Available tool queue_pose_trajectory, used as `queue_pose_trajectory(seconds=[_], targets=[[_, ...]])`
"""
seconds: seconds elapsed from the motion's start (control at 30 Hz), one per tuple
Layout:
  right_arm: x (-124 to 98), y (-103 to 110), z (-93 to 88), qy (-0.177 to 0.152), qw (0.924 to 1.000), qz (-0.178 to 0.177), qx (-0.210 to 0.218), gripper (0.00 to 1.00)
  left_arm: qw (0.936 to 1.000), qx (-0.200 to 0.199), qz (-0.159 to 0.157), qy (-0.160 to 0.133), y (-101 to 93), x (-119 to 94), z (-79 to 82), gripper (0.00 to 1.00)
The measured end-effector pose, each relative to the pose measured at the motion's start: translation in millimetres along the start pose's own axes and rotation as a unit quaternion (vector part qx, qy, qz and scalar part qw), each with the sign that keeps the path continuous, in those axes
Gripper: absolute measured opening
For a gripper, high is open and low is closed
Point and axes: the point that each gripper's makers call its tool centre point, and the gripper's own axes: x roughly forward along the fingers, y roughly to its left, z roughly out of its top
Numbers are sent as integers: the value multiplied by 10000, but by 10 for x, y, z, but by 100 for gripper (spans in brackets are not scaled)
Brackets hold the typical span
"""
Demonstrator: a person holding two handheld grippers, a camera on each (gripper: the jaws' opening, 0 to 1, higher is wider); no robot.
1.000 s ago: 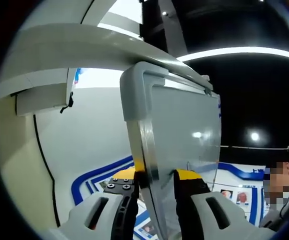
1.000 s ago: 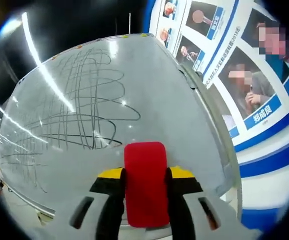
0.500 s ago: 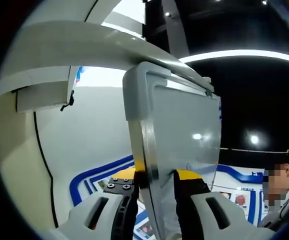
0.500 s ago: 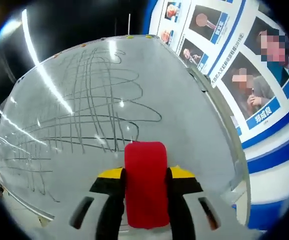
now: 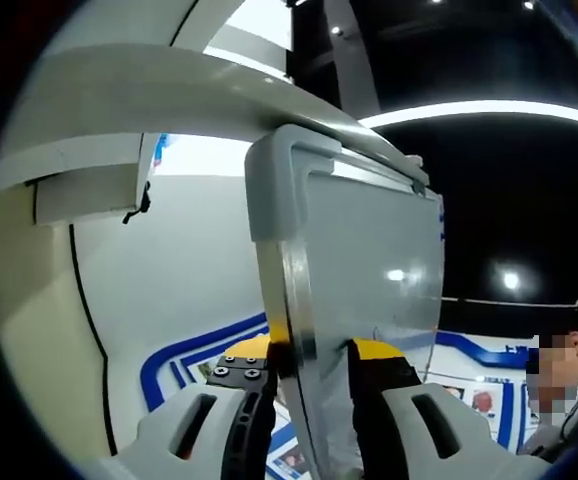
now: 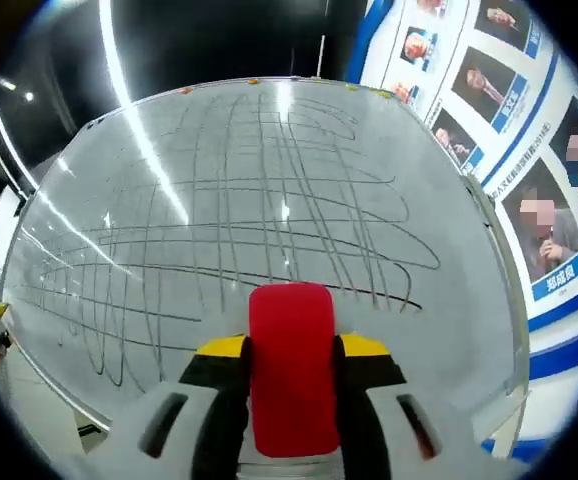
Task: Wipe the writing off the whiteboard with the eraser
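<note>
Right gripper (image 6: 291,350) is clamping its jaws on the red rounded-rectangle eraser (image 6: 292,365), eraser sitting at the near lower edge of the white glossy whiteboard (image 6: 269,200), just below the grey looping scribbles (image 6: 269,220). Left gripper (image 5: 309,362) is gripping the whiteboard's metal-framed edge (image 5: 294,300) between its jaws, below the grey plastic corner cap (image 5: 274,180).

Left gripper (image 5: 309,365): jaws closed on the edge of the whiteboard (image 5: 369,270). Right gripper (image 6: 291,352): jaws clamped on the red eraser (image 6: 291,365), pointed at the board face.
</note>
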Motion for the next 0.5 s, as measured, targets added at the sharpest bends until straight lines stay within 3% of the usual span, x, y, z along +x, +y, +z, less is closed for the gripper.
queue_pose_trajectory(seconds=[0.2,0.5], targets=[[-17,200,25,-44,9997,-95,231,28,10000,-7,6,-22,26,-2,26,31],[-43,565,34,-58,9998,163,-87,28,10000,1,37,-14,3,5,10,31]])
